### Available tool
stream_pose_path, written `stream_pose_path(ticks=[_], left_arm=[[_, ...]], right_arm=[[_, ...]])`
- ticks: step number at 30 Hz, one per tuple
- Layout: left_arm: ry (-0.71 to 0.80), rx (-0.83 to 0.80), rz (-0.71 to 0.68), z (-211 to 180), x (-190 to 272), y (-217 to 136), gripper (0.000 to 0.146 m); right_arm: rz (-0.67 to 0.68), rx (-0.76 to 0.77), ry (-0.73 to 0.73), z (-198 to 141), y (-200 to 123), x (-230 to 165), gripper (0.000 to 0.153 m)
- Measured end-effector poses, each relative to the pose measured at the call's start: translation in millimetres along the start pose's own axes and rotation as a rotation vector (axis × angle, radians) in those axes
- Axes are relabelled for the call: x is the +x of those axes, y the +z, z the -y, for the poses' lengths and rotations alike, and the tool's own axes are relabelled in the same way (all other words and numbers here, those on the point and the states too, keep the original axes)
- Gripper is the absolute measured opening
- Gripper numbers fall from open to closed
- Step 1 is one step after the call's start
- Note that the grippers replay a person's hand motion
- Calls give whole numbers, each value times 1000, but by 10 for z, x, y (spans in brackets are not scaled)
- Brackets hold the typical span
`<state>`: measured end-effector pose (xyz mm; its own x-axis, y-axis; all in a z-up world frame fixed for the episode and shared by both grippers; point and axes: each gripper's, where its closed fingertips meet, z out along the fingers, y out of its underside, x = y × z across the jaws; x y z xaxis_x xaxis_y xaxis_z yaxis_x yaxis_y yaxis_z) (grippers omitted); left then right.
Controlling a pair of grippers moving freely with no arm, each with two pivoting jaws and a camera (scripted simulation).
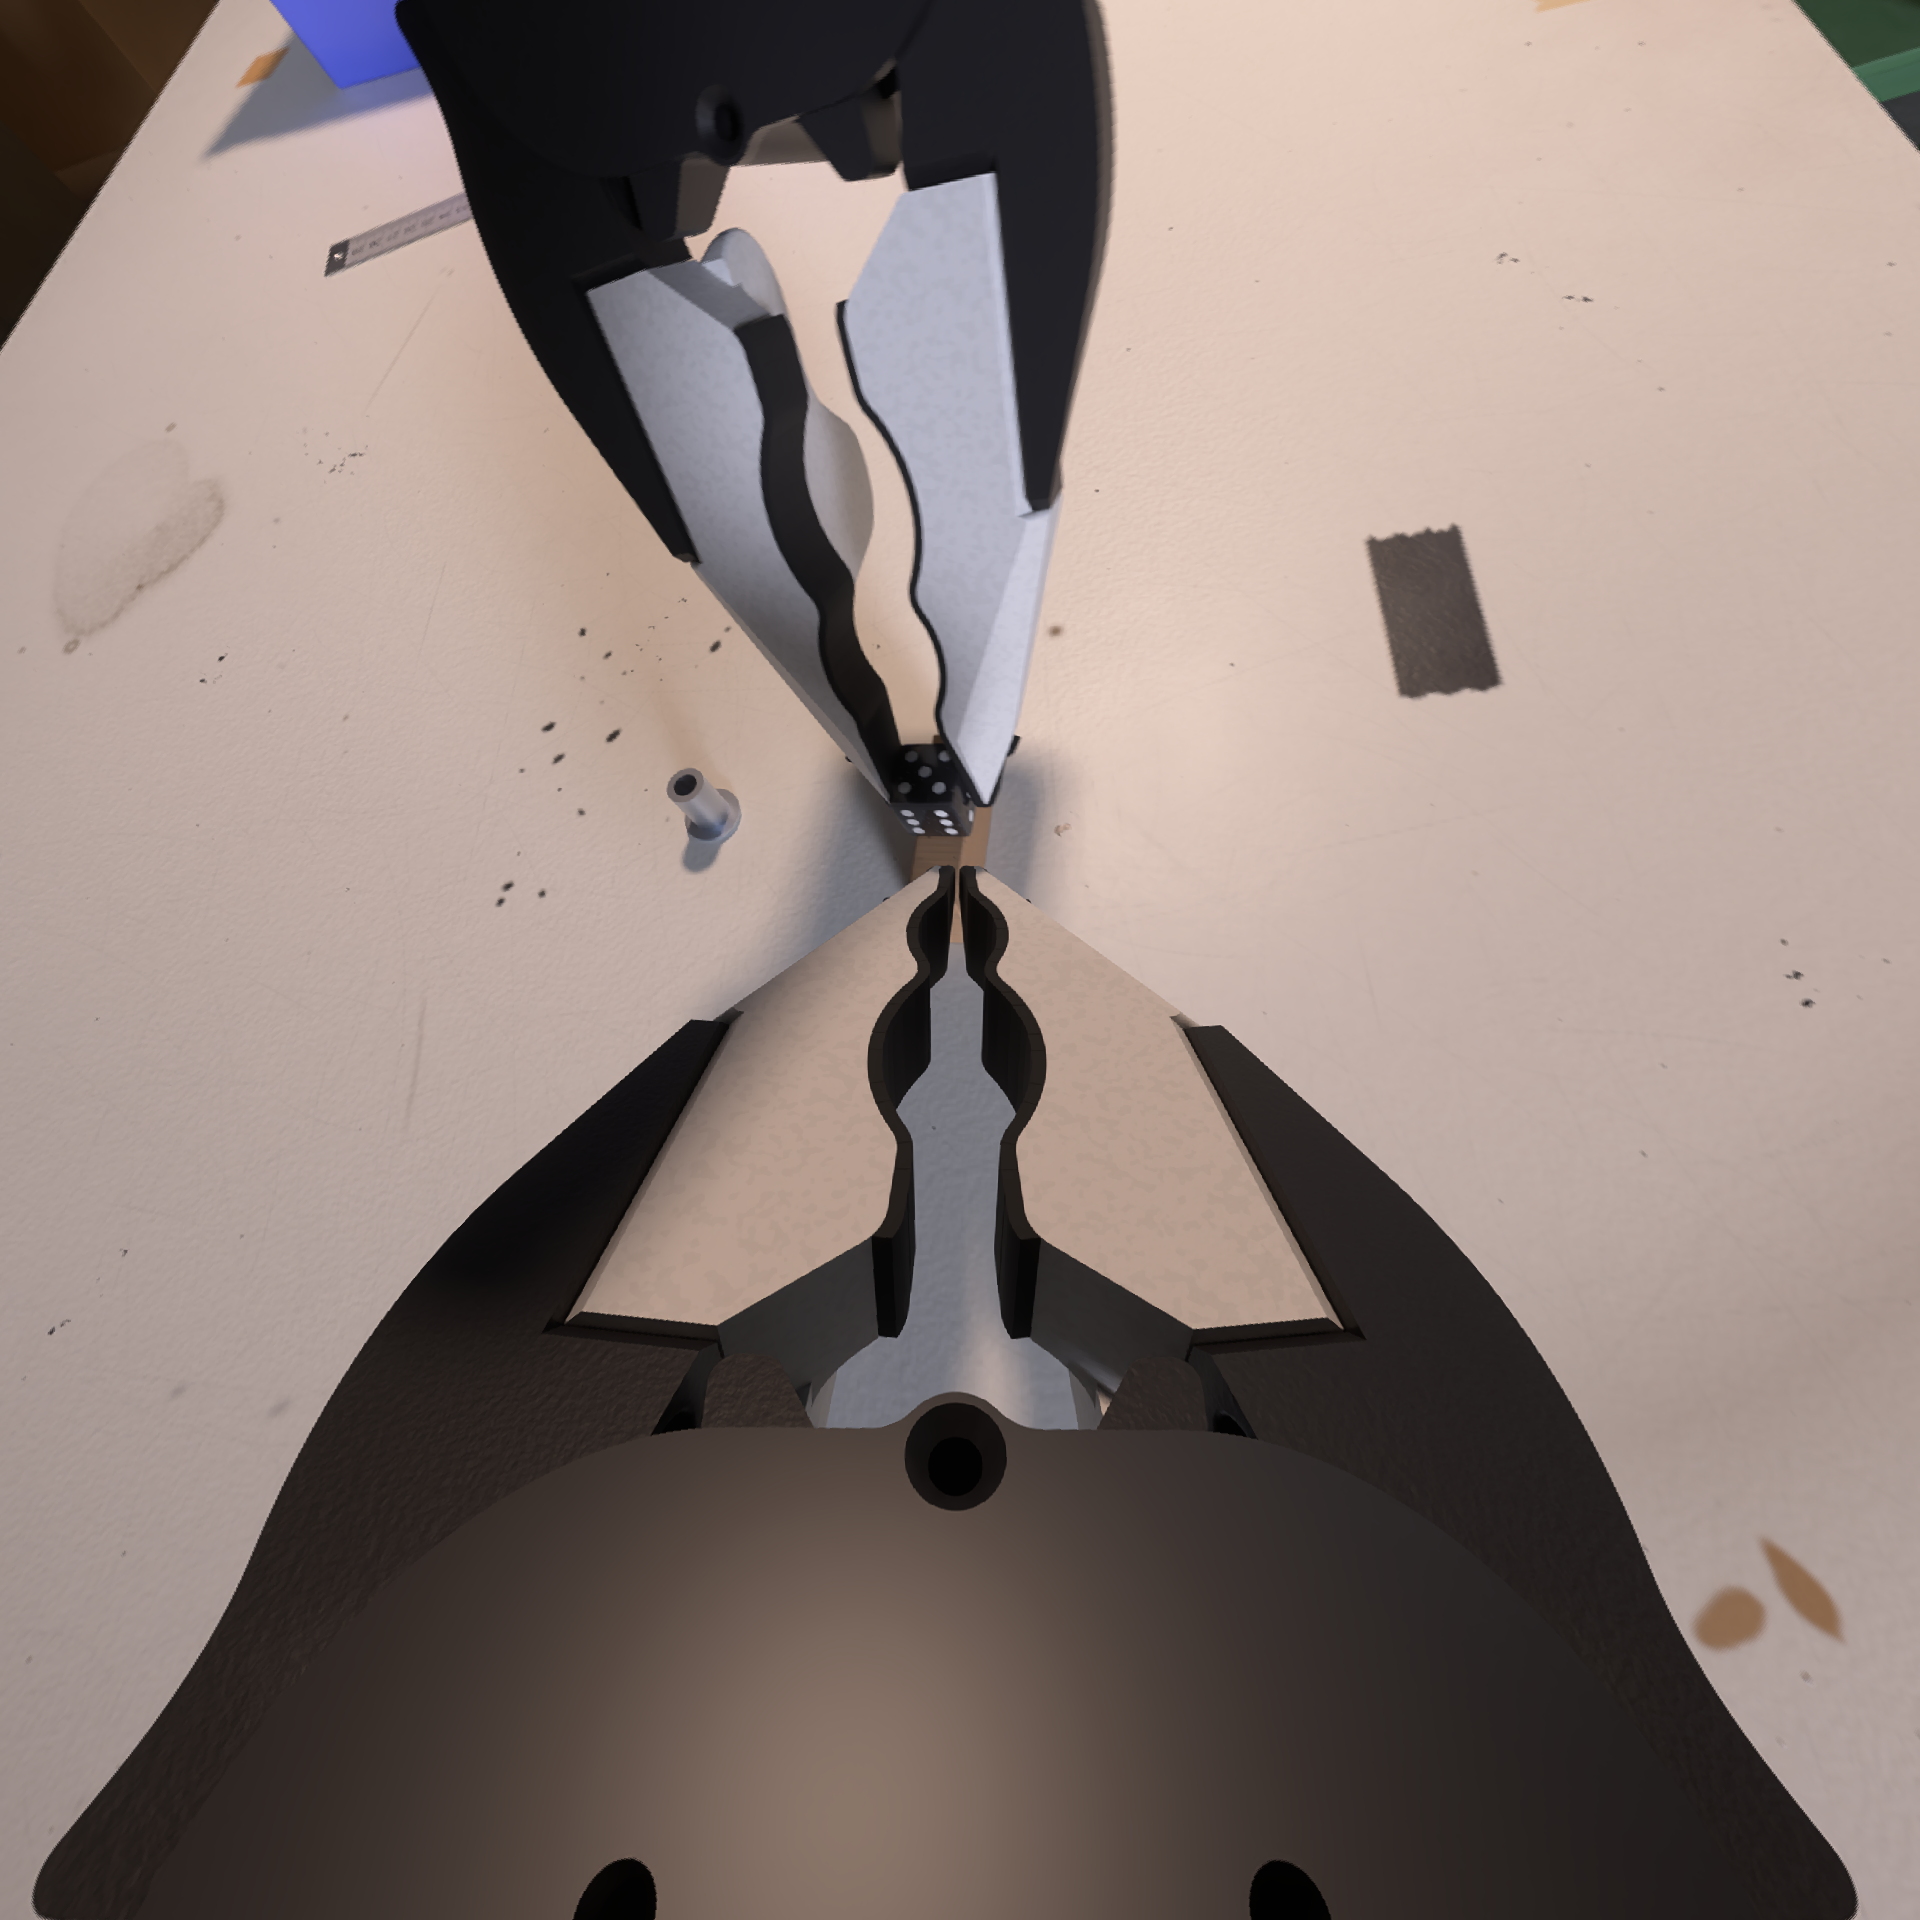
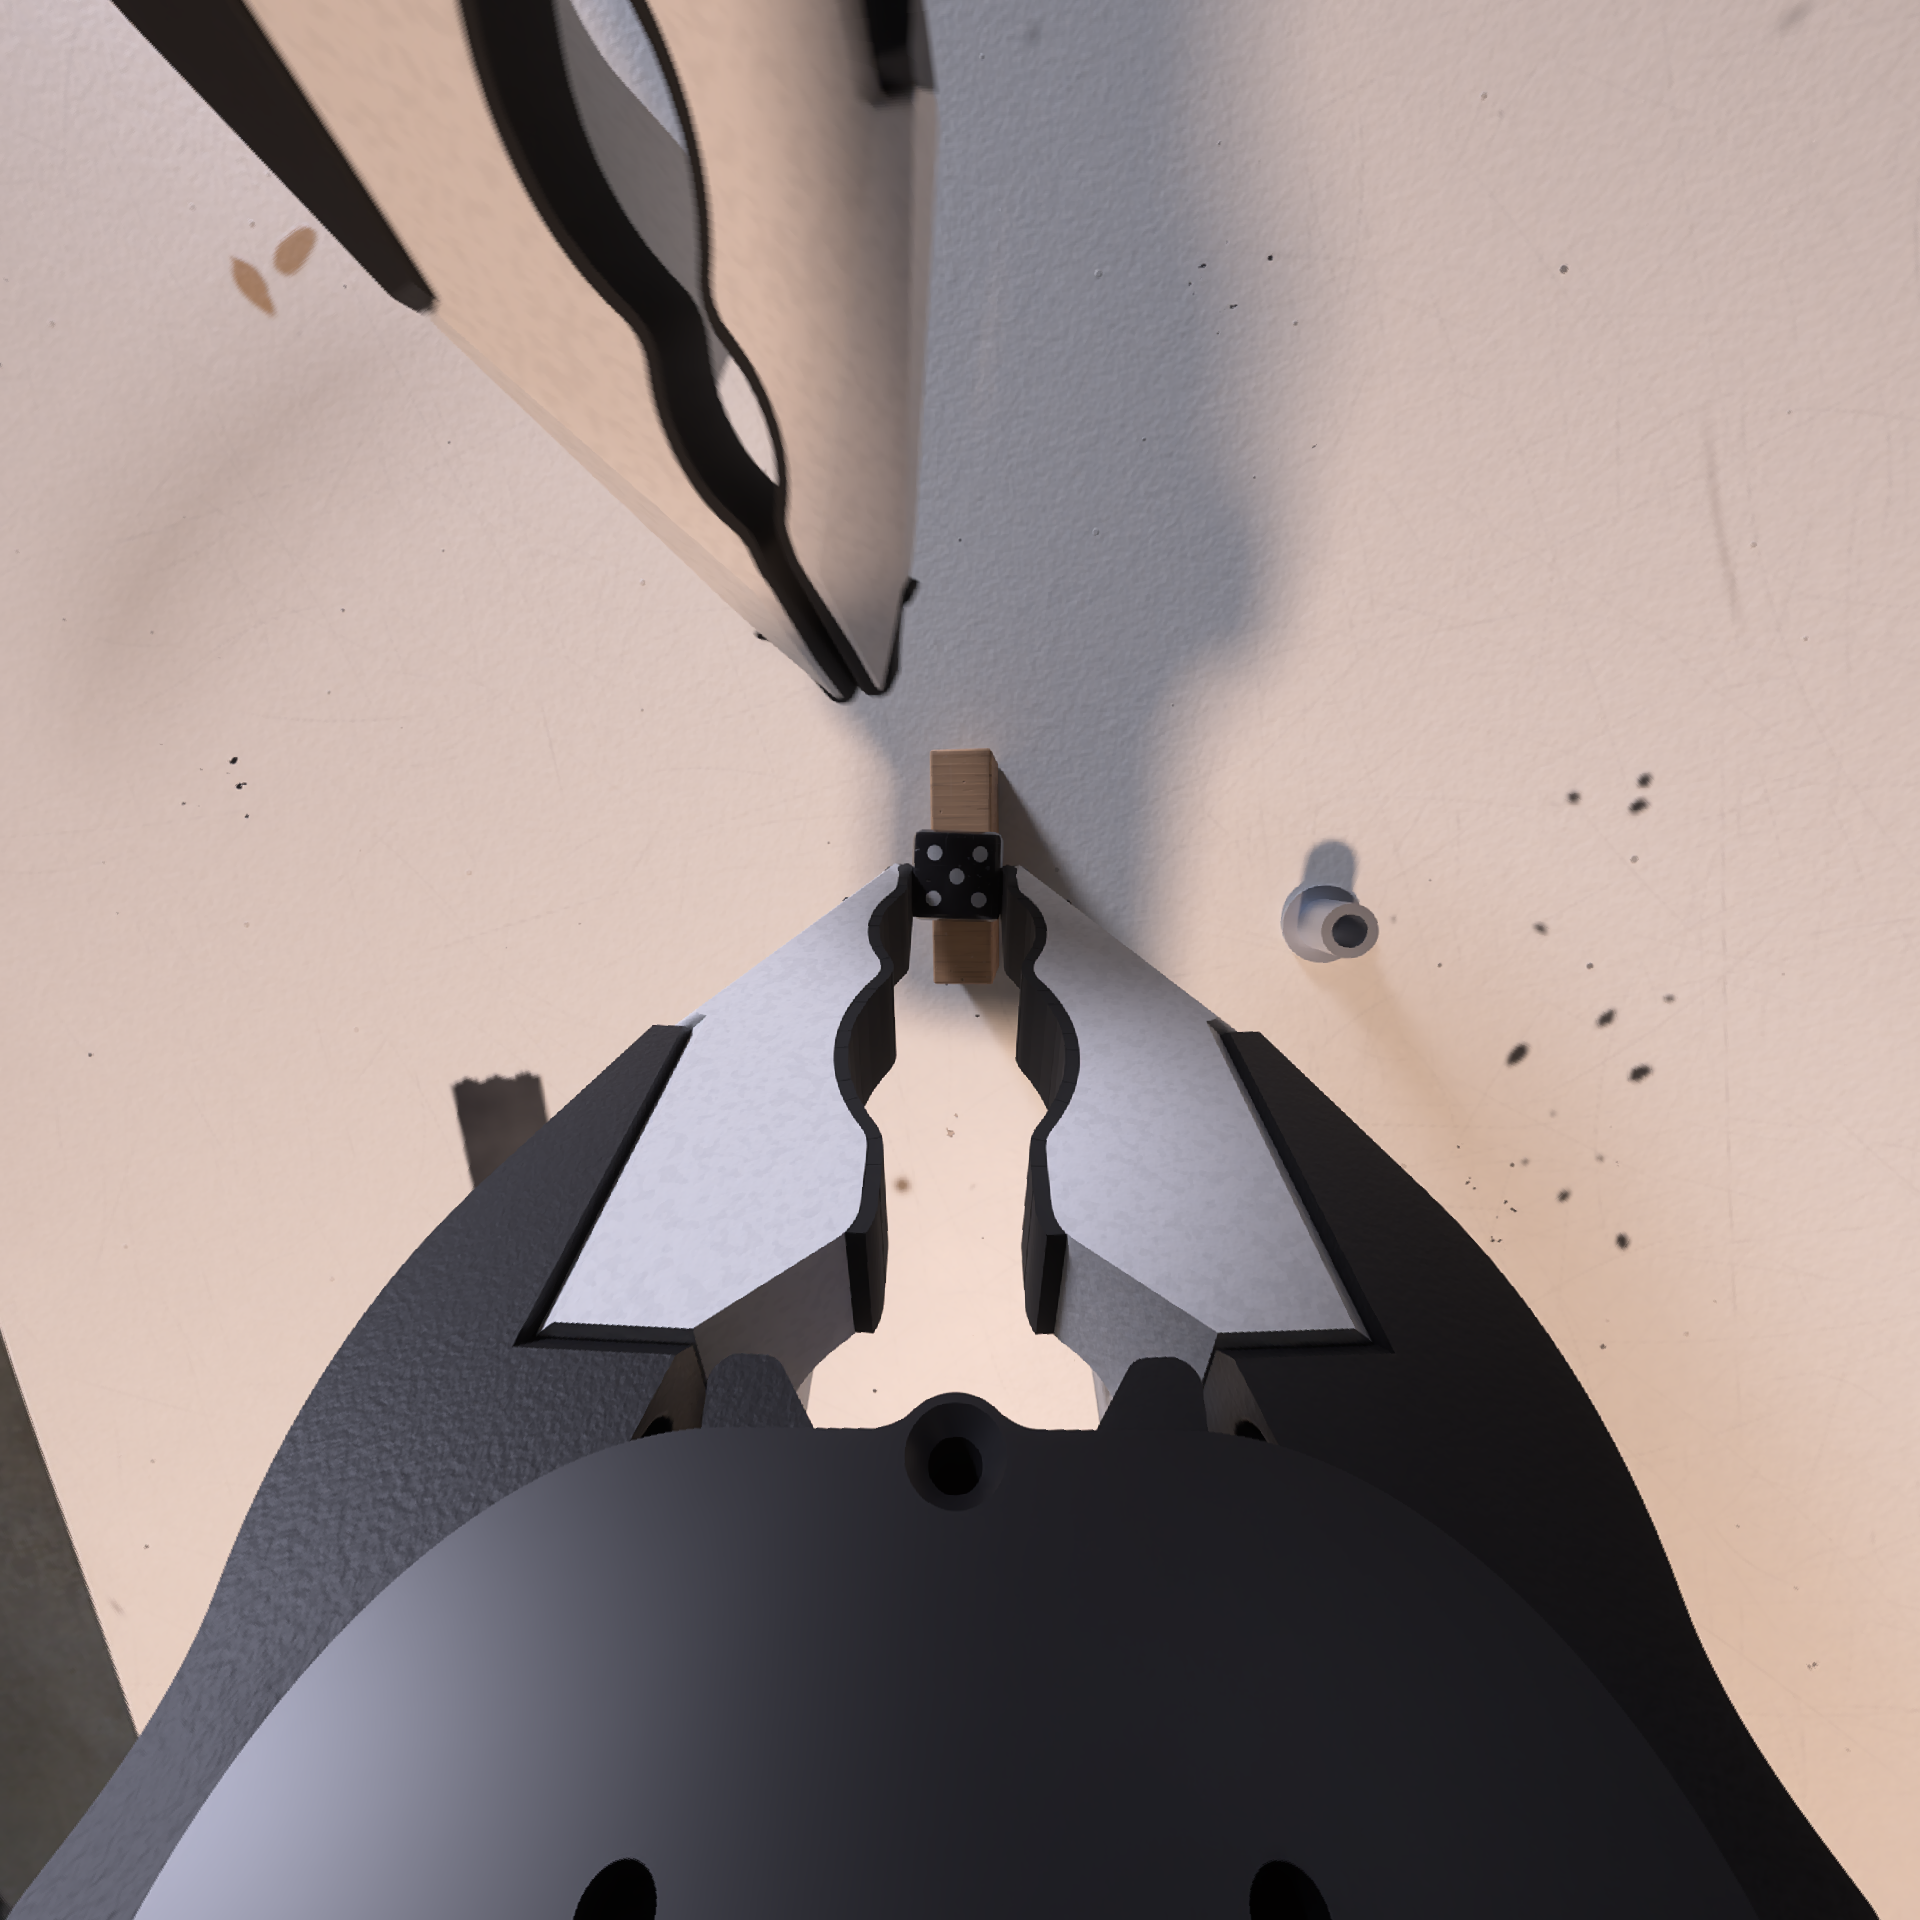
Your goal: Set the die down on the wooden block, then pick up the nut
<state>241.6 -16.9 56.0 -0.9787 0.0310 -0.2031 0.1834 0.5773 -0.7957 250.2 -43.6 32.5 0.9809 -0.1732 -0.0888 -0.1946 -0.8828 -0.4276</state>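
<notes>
My right gripper is shut on a black die with white pips. It holds the die over the middle of a small wooden block that lies on the table. I cannot tell whether the die touches the block. In the left wrist view the right gripper comes down from the top with the die above the block. My left gripper is shut and empty, its tips just short of the block; it also shows in the right wrist view. A silver flanged nut lies beside the block.
The table is beige with dark specks. A dark tape patch lies to one side. A metal ruler and a blue box sit at the far edge. Brown stains mark the near side.
</notes>
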Motion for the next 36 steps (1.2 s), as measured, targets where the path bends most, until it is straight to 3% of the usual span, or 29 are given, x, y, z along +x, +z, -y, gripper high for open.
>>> stream_pose_path(ticks=[10,20,36], left_arm=[[-2,-62,-41,-56,-29,162,0],[-17,-20,-40,-2,-56,126,0],[2,-95,-48,-102,-44,171,0]], right_arm=[[1,7,-4,-2,-4,1,16],[-2,2,-8,4,-2,-10,16],[-8,7,-12,-6,0,-5,16]])
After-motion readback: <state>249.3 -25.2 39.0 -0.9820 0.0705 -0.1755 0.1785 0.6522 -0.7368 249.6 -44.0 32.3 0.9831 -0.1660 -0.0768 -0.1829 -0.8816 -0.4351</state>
